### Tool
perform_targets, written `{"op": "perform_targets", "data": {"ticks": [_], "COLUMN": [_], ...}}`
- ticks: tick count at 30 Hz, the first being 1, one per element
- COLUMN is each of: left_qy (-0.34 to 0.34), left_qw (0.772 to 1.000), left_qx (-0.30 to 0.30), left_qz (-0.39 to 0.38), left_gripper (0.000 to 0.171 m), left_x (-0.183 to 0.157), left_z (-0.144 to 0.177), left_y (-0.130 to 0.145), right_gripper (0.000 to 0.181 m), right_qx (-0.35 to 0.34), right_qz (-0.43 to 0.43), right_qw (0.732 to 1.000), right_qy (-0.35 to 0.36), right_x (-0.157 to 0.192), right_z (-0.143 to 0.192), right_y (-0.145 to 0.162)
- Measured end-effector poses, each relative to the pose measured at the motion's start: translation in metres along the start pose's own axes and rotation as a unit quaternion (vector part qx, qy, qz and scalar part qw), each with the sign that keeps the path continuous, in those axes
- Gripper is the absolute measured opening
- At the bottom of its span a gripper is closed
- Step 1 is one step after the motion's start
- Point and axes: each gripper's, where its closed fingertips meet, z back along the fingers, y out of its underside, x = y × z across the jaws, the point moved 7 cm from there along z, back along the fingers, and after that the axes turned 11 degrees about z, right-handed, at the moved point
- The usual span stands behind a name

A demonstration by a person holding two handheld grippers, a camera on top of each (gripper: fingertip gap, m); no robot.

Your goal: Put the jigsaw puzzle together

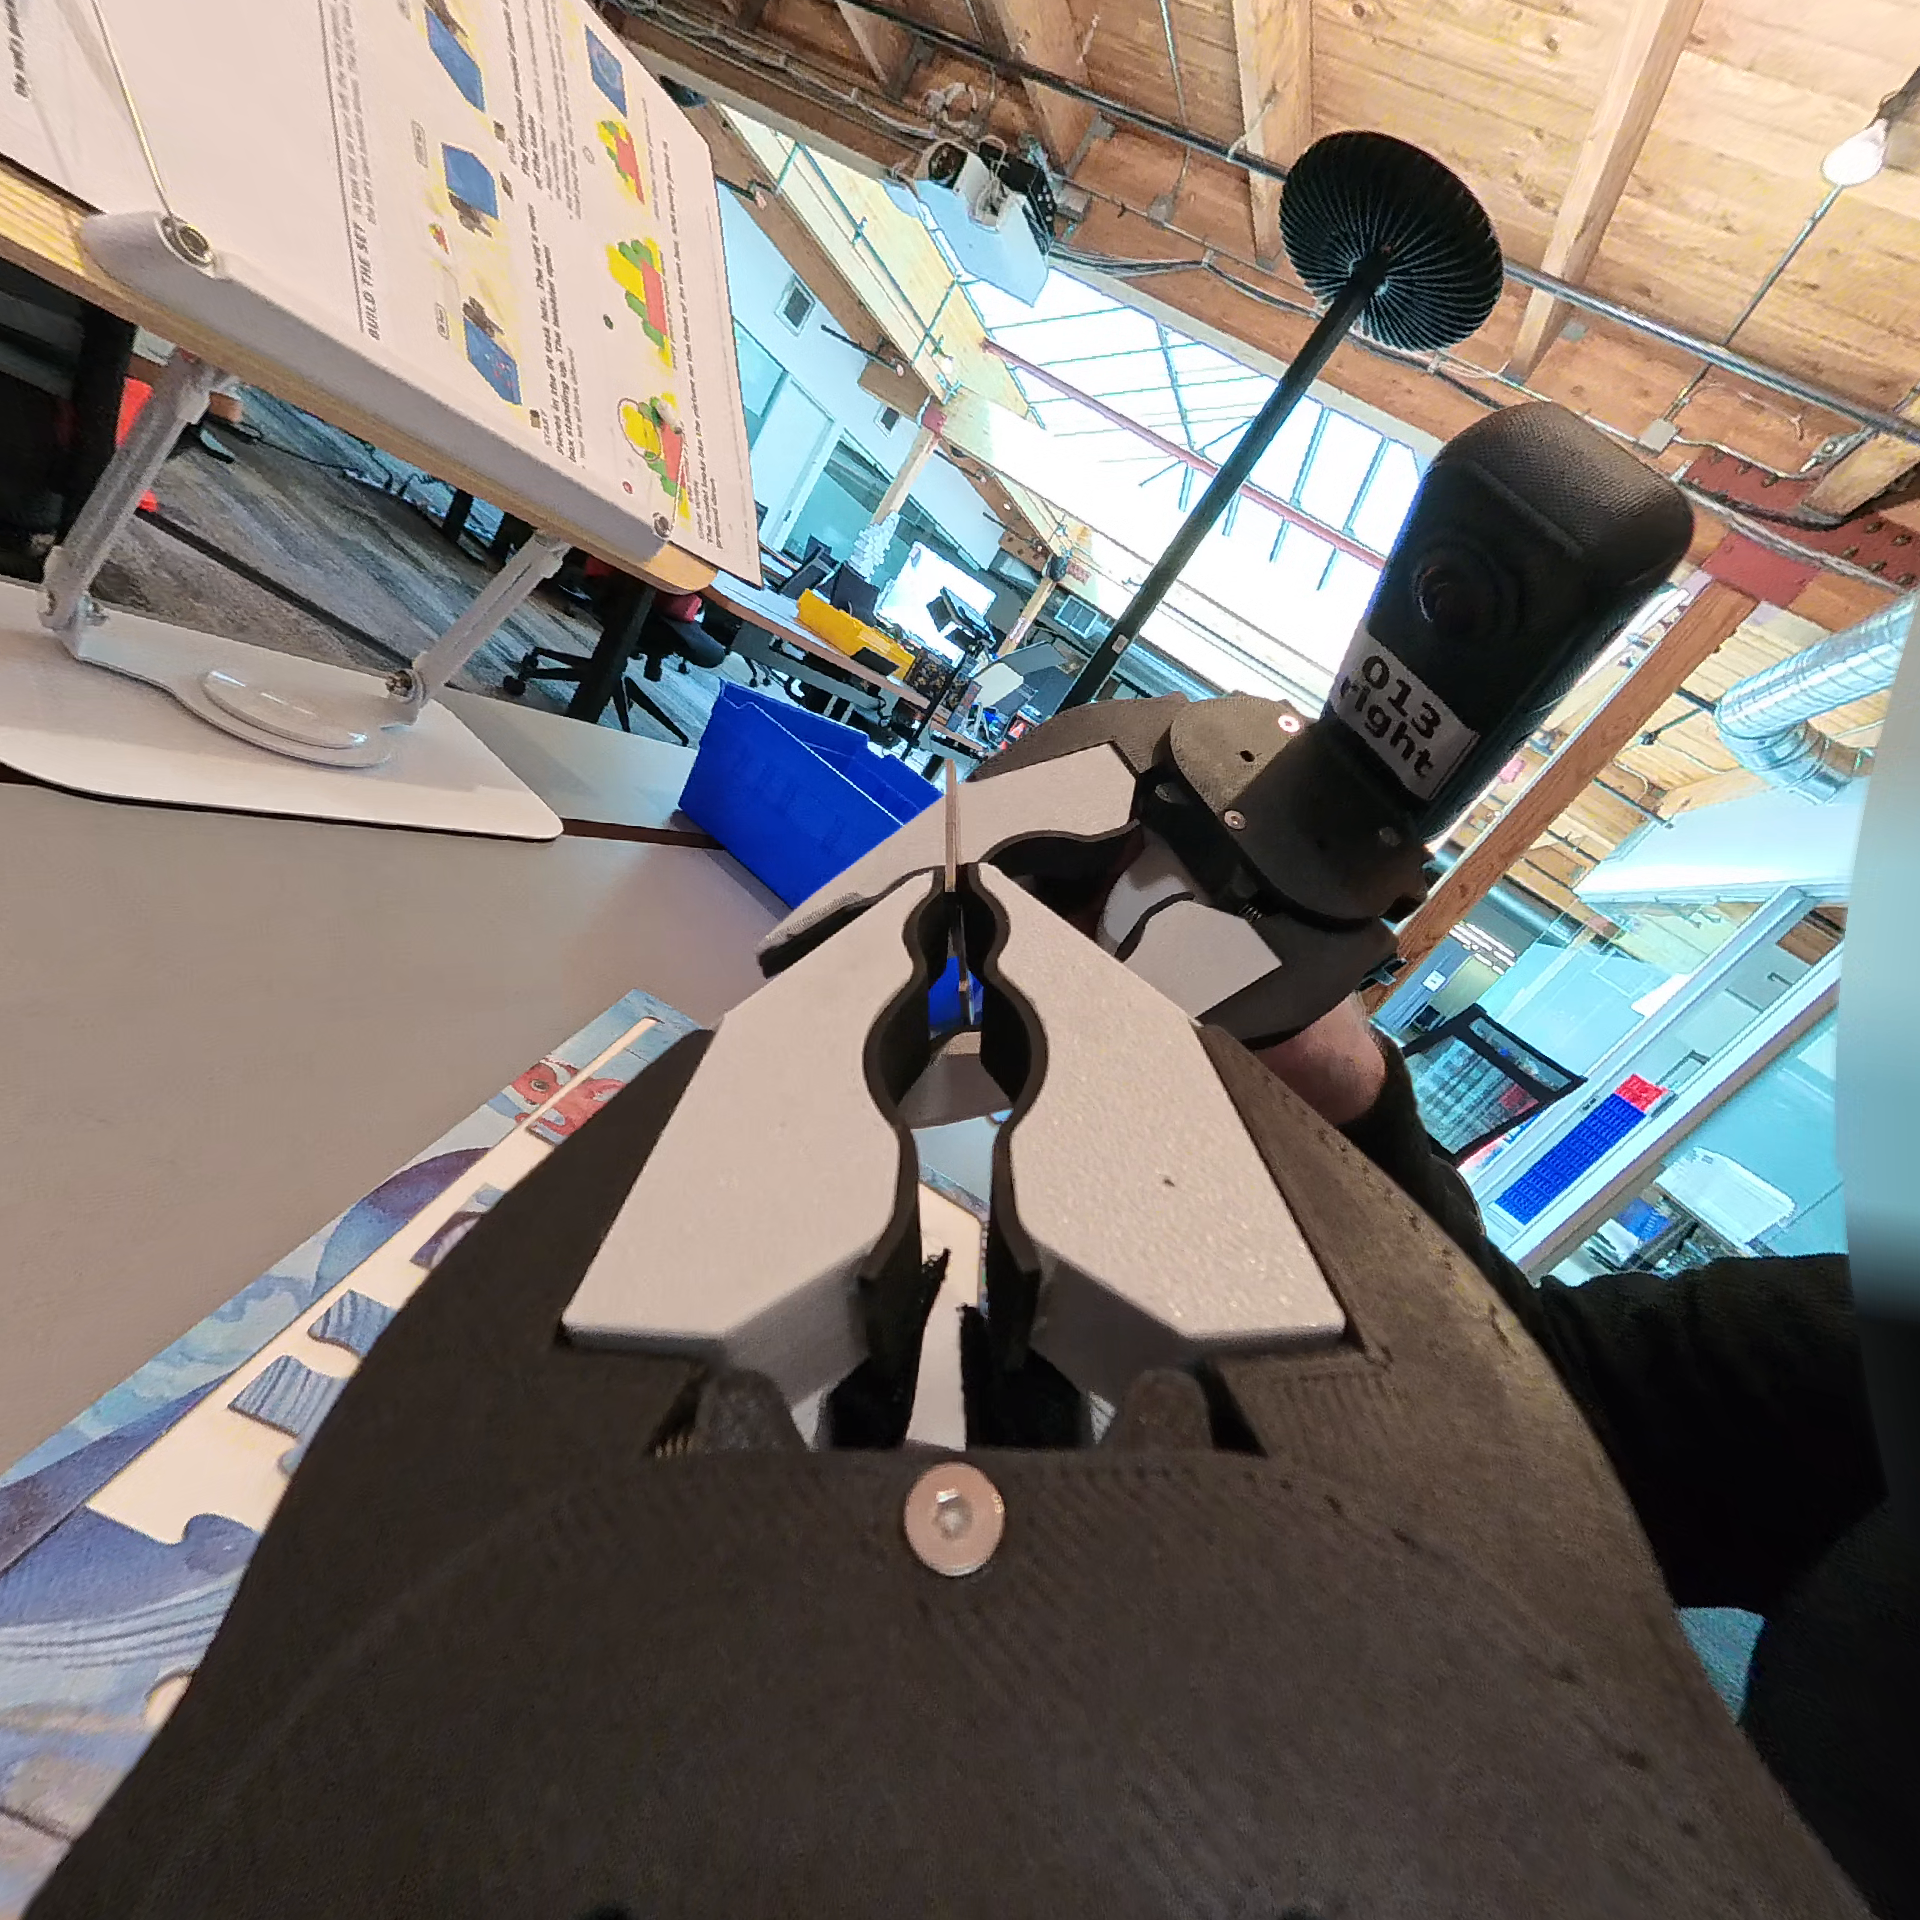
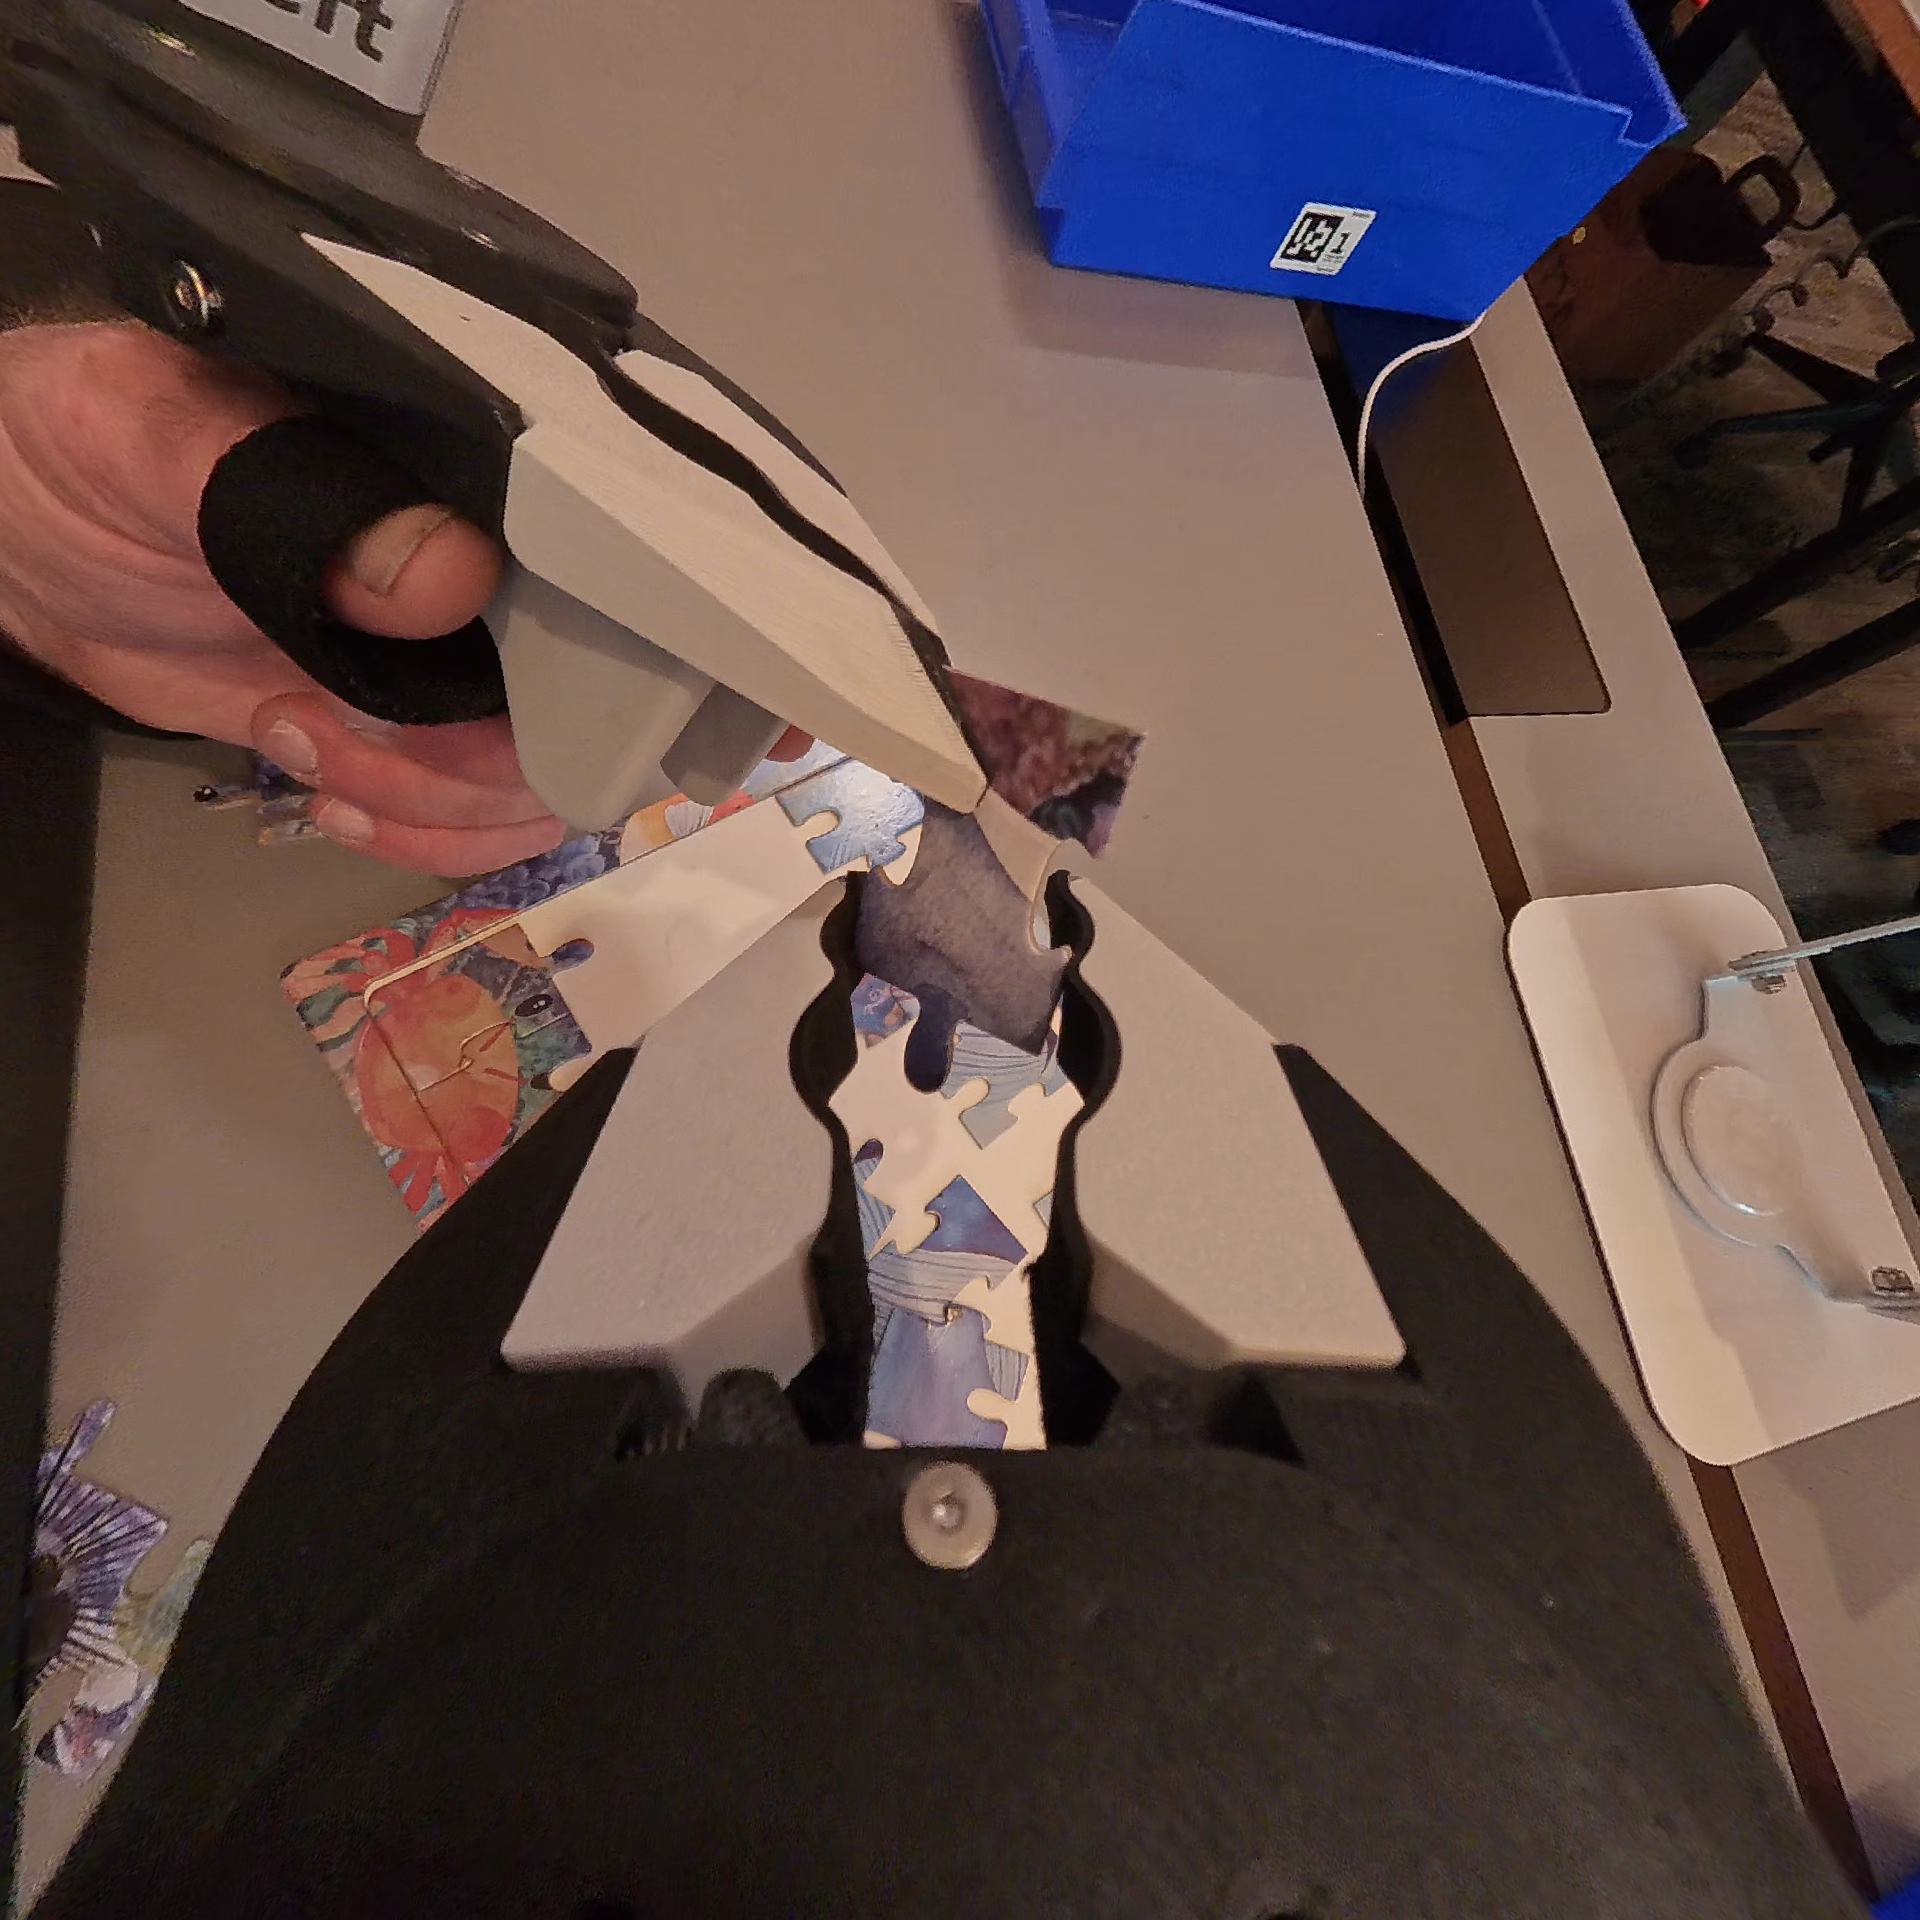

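Note:
My left gripper (image 1: 951, 883) is shut on a thin jigsaw piece (image 1: 950, 831), seen edge-on between its fingertips. In the right wrist view the left gripper (image 2: 966, 795) comes in from the upper left and holds this dark purple piece (image 2: 956, 935) above the puzzle board (image 2: 665, 914). My right gripper (image 2: 954, 899) is open, with its two fingertips standing on either side of the piece's lower part. The right gripper's grey fingers (image 1: 1049, 810) show just behind the piece in the left wrist view. The board (image 1: 156, 1475) has an orange fish section (image 2: 436, 1060) in place and white bare slots.
A blue bin (image 2: 1330, 125) stands at the table's far side and also shows in the left wrist view (image 1: 790, 800). A white stand with an instruction sheet (image 1: 416, 260) has its base at the right (image 2: 1662, 1143). Loose pieces (image 2: 83, 1558) lie at the lower left. Left tips to right tips: about 5 cm. My right tips are roughly 15 cm from the orange fish section (image 2: 436, 1060).

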Motion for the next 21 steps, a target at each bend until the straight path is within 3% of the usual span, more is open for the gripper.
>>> {"op": "perform_targets", "data": {"ticks": [6, 14, 21], "left_qy": [-0.017, -0.04, -0.045], "left_qw": [0.999, 0.995, 0.994], "left_qx": [-0.009, -0.011, -0.005], "left_qz": [-0.045, -0.089, -0.096], "left_gripper": [0.018, 0.025, 0.025], "left_x": [-0.002, 0.002, 0.004], "left_z": [0.004, 0.012, 0.012], "left_y": [-0.006, -0.015, -0.014], "right_gripper": [0.033, 0.033, 0.033], "right_qx": [0.022, -0.068, -0.049], "right_qz": [-0.005, -0.084, -0.072], "right_qw": [0.999, 0.986, 0.989], "right_qy": [0.039, 0.123, 0.12], "right_x": [-0.023, -0.067, -0.064], "right_z": [0.029, 0.111, 0.103], "right_y": [0.014, 0.029, 0.028]}}
